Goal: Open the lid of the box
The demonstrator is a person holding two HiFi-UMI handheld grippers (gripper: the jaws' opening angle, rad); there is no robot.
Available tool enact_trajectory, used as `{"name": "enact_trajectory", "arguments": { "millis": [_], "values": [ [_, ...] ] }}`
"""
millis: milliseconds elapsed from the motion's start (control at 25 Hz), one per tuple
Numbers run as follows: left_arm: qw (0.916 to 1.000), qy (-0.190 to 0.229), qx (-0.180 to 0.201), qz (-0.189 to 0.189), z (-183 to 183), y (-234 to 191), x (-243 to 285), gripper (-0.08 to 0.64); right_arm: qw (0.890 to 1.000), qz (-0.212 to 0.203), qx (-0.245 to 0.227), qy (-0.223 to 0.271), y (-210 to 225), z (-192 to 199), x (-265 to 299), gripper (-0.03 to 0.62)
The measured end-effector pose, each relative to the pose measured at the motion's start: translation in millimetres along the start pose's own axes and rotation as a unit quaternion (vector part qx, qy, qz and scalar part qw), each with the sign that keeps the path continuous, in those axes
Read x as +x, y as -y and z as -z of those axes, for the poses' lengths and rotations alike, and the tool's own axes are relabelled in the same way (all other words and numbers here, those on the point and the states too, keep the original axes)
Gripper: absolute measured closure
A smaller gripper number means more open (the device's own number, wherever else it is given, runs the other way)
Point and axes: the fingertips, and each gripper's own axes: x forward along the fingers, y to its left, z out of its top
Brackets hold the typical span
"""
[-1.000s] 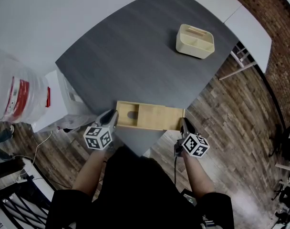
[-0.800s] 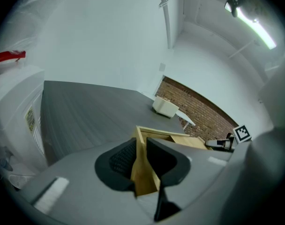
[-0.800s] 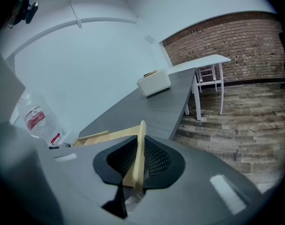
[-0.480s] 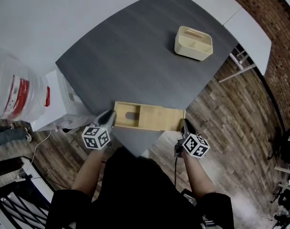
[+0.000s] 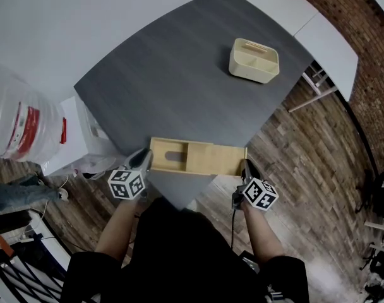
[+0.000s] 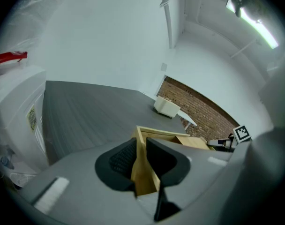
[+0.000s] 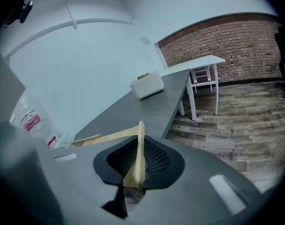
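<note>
Box [image 5: 167, 164] — left tool [image 5: 146, 160] clamped on its end, right tool [image 5: 244, 166] just tightened on lid [image 5: 217, 160]; interior unseen.

brick wall [image 7: 227, 36], wood floor [image 7: 245, 121], grey table [image 5: 179, 74]

The box [image 5: 198, 158] at the lower middle of my head view looks like pale bare wood, smooth and matt, and the table [image 5: 173, 74] has a dark grey, matt wood-grain finish. The tub [image 5: 254, 60] at the upper right looks like cream matt plastic, the big bottle [image 5: 15, 122] at the left edge is clear glossy plastic, and the floor [image 5: 306, 163] is worn brown planks beside a rough brick wall [image 5: 376, 81]. The left gripper [image 6: 141, 144] has black, finely ribbed pads [image 6: 121, 157] in a matt grey shell.
</note>
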Motion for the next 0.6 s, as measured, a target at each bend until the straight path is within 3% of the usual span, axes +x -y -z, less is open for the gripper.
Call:
{"name": "enact_trajectory", "arguments": {
  "millis": [600],
  "values": [
    [1.0000, 0.001, 0.000, -0.008, -0.6, -1.1, 0.5, 0.505, 1.000, 0.023, 0.008, 0.015, 19.8, -7.6, -5.2, 0.549]
  ]
}}
